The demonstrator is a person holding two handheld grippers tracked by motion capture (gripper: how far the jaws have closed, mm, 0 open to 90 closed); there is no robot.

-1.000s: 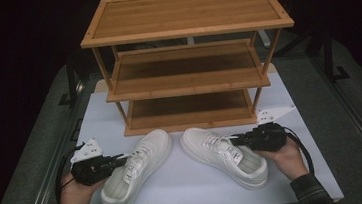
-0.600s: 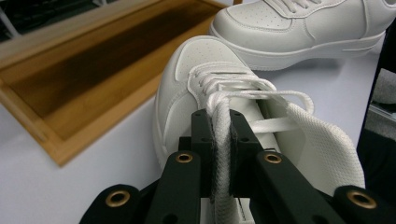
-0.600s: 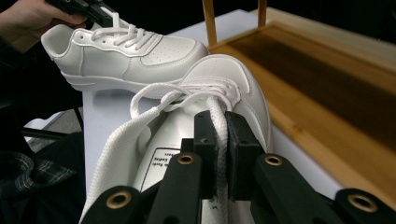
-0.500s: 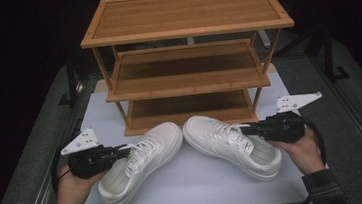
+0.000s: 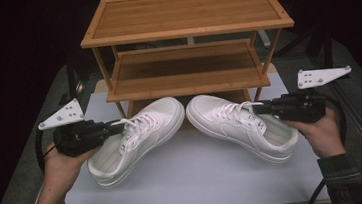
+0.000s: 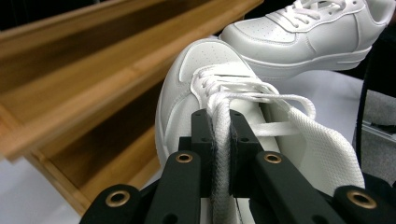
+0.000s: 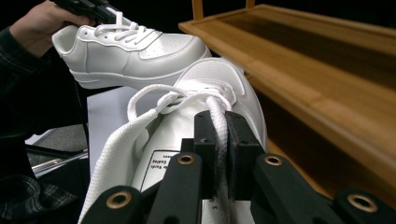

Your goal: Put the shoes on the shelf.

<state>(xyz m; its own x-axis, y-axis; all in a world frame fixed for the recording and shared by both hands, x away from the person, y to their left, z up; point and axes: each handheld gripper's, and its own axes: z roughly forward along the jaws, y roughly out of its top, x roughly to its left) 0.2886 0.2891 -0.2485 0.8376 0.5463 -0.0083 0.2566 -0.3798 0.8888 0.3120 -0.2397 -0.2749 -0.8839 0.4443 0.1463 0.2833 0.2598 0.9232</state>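
While toes meet, left gripper (image 5: 119, 128) pinches left shoe (image 5: 137, 139) lace; right gripper (image 5: 265, 107) pinches right shoe (image 5: 244, 126) lace.

- We can spot one bit of print: a black-bordered label (image 7: 161, 170) on the insole of the right shoe (image 7: 210, 84), seen in the right gripper view.
- Its first line looks like "New York" and the second starts with "Edit", but the gripper's own jaws cover the rest, so we can't be sure.
- No brand, number or sign that we can read on the left shoe (image 5: 132, 139) or the wooden rack (image 5: 187, 31).
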